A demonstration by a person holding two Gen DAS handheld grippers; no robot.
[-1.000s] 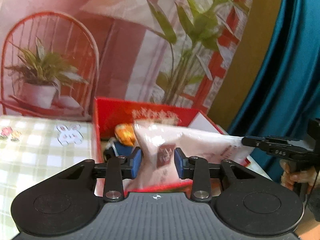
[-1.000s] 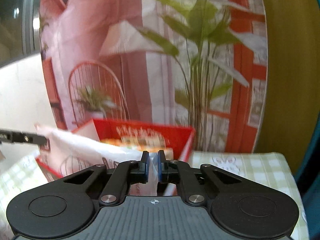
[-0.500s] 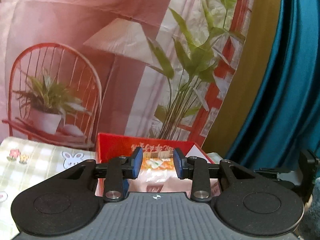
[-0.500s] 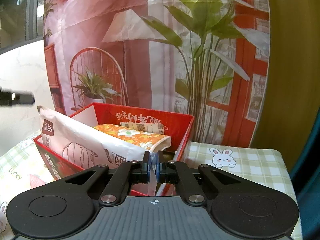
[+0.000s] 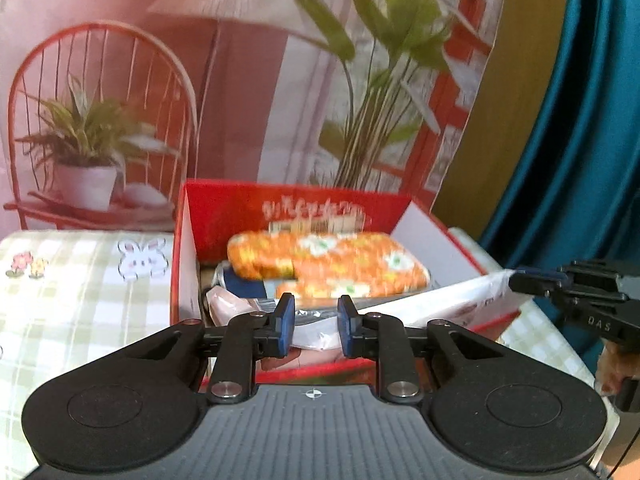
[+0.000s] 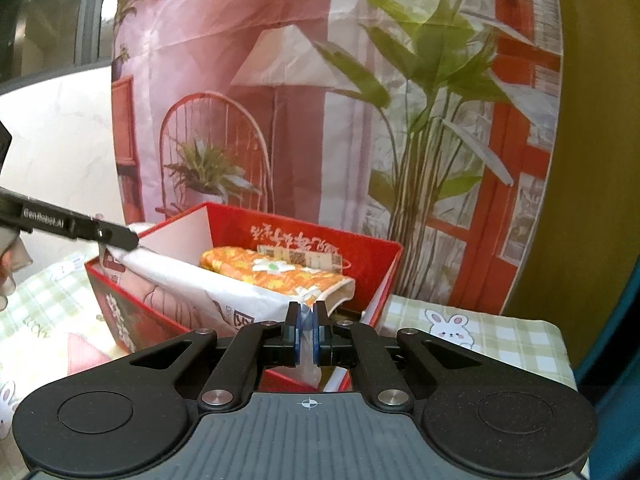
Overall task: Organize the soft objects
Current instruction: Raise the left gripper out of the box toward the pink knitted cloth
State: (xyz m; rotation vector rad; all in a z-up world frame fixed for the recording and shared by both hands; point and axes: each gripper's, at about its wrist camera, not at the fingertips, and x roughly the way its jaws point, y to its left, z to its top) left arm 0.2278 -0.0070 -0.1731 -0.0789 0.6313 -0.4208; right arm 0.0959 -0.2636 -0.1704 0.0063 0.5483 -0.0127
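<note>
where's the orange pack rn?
Both views: orange pack lies in the red box against its back wall, behind the white bag.

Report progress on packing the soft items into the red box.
Done: the orange floral pack lies inside the red box. In hand: the right tongs pinch the white bag, which lies across the box's near rim; the left tongs have been closing beside it. Left: settling the bag fully inside.

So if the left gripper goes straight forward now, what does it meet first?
Probably the white plastic package lying across the red box; its crumpled edge sits just ahead of the left gripper. Depth is uncertain.
</note>
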